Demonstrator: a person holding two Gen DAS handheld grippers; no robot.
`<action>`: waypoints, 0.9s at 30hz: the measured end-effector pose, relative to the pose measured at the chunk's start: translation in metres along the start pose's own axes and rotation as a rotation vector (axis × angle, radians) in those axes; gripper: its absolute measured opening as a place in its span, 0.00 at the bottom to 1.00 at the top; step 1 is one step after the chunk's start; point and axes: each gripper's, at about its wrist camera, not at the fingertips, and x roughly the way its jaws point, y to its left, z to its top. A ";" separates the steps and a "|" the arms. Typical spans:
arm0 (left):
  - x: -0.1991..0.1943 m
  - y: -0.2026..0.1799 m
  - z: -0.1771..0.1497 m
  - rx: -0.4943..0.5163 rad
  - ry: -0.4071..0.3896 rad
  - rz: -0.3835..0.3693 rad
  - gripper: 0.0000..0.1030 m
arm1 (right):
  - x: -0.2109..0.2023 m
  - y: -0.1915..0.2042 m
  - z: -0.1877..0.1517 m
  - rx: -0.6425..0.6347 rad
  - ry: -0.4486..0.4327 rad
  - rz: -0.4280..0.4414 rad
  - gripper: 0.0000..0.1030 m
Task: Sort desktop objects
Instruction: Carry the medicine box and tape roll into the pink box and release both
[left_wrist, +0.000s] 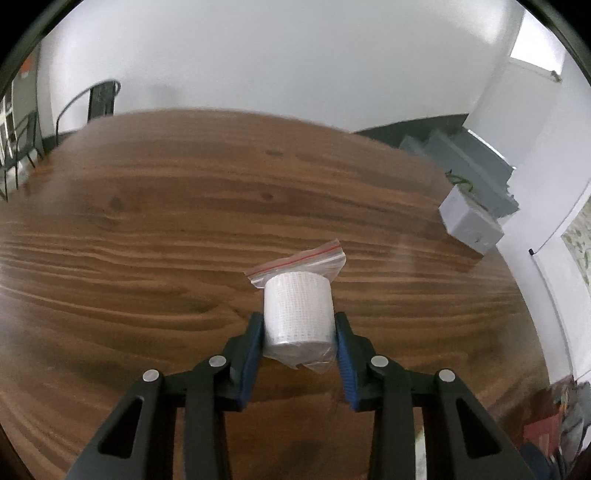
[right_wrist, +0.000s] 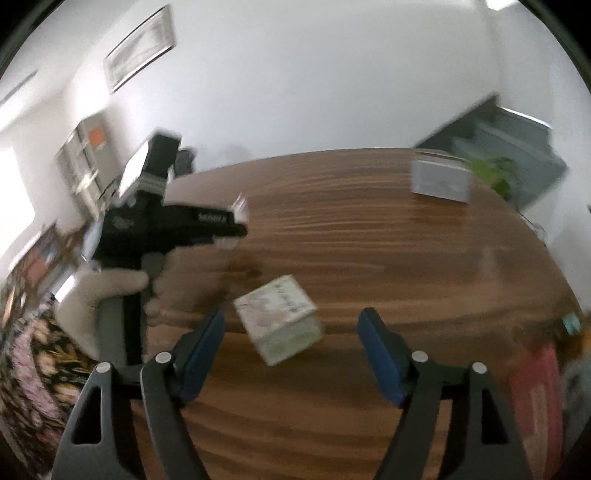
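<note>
The left tool (left_wrist: 299, 328) is clenched on a bagged white roll (left_wrist: 297, 314) above the wooden bench (left_wrist: 147, 206). The right tool (right_wrist: 291, 328) stands released, a small pale box (right_wrist: 279, 319) lying free on the bench between its fingers. Farther off, a white box (right_wrist: 439, 179) sits near the bench's far edge.

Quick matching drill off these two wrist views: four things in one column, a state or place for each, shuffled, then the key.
Things:
1. left gripper
2. right gripper
3. small pale box
4. white box

States or places:
A. at the far right edge of the wooden table, beside a green plant
B. open, nothing clamped
C. shut on a white roll in a zip bag
D. ahead of the open blue pads, untouched

Pairs: 1-C, 2-B, 3-D, 4-A
</note>
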 end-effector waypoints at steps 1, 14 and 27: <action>-0.010 0.001 -0.002 0.013 -0.021 0.003 0.37 | 0.008 0.003 0.002 -0.018 0.017 0.004 0.76; -0.075 0.003 -0.036 0.066 -0.088 -0.022 0.37 | 0.023 0.003 0.004 0.014 0.051 -0.031 0.59; -0.127 -0.132 -0.099 0.282 -0.049 -0.285 0.37 | -0.183 -0.095 -0.054 0.236 -0.223 -0.302 0.59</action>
